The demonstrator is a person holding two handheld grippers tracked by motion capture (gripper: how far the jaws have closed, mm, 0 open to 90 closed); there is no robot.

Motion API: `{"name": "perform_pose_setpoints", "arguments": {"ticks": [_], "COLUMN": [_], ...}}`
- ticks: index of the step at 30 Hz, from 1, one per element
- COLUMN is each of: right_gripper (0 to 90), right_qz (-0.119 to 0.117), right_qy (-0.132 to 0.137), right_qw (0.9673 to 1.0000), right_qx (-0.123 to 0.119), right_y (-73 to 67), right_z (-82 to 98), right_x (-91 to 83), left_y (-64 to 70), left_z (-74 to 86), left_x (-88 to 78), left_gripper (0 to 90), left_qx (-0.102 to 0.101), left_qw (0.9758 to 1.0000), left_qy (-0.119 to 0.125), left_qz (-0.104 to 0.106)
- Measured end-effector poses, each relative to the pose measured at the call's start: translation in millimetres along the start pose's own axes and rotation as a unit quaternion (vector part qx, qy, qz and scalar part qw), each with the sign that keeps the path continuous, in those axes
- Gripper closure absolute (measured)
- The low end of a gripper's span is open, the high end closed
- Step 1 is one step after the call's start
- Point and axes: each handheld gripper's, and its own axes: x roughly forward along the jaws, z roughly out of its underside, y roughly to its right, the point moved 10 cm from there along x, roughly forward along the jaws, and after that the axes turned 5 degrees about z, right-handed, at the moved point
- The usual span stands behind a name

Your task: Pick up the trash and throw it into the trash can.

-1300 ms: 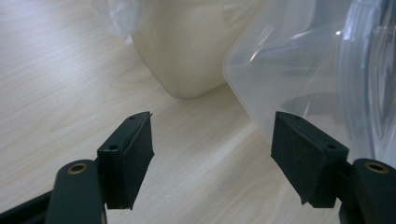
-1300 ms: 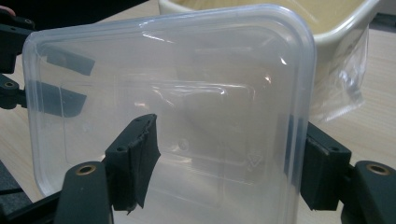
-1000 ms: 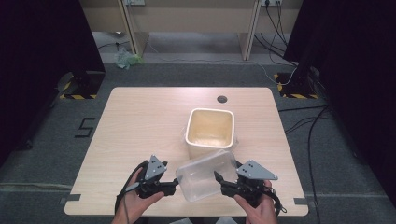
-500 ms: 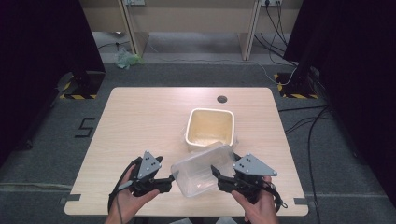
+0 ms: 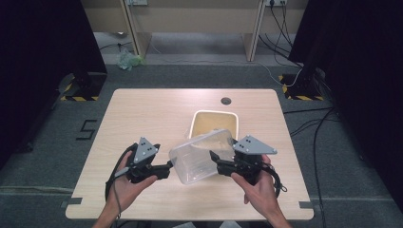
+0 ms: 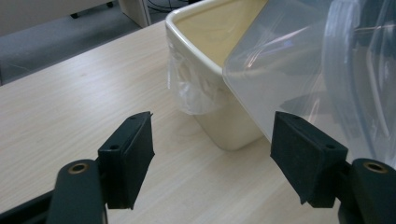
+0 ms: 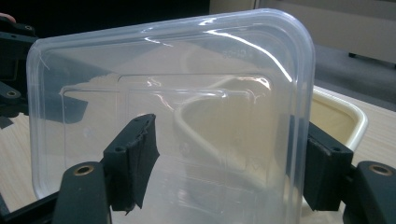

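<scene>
Clear plastic container (image 5: 202, 156) hung tilted over table (image 5: 142, 114), just before cream bin (image 5: 213, 121). I judged it light, thin-walled, slippery; best hold at stiff rim. Left gripper (image 5: 167, 170) jaws apart, nothing between, tip against container side. Right gripper (image 5: 215, 159) straddled its edge; whether it clamped, I could not tell.

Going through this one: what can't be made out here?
- Whether the right gripper presses on the clear container: in the right gripper view one jaw shows only through the plastic.
- The bottom of the cream bin: the container covers it in the high view, and the top edge cuts it off in the left gripper view.
- What the dark round spot is: too small in the high view.
</scene>
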Motion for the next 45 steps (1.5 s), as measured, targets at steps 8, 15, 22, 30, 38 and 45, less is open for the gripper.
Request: {"name": "perform_pose_setpoints", "arguments": {"ticks": [8, 15, 22, 30, 38, 45], "right_gripper": [29.8, 29.8, 29.7, 27.0, 25.0, 26.3], "right_qz": [-0.014, -0.033, -0.033, -0.038, -0.037, -0.053], "right_qy": [0.007, 0.004, -0.004, -0.018, -0.041, -0.05], "right_qw": [0.9998, 0.9986, 0.998, 0.9971, 0.9966, 0.9954], "right_qx": [0.016, 0.042, 0.054, 0.063, 0.061, 0.062], "right_y": [5.3, 13.4, 21.5, 29.7, 39.6, 43.1], "right_z": [-13.0, -21.8, -16.3, -9.3, 0.2, 0.7], "right_x": [23.4, 42.9, 60.9, 68.6, 73.0, 69.9], "left_y": [-25.3, -42.2, -52.4, -52.7, -49.7, -49.9], "left_z": [-17.6, -34.6, -38.9, -46.6, -52.0, -50.0], "left_x": [-6.2, -6.2, 4.7, 11.6, 18.6, 20.9], "left_gripper": [29.6, 29.7, 29.7, 29.0, 27.4, 25.8], "left_qx": [-0.031, -0.049, -0.062, -0.063, -0.066, -0.068], "left_qw": [0.9989, 0.9973, 0.9967, 0.9966, 0.9963, 0.9963], "left_qy": [0.032, 0.052, 0.048, 0.051, 0.055, 0.054], "left_qz": [-0.011, -0.019, -0.019, -0.015, -0.005, 0.0]}}
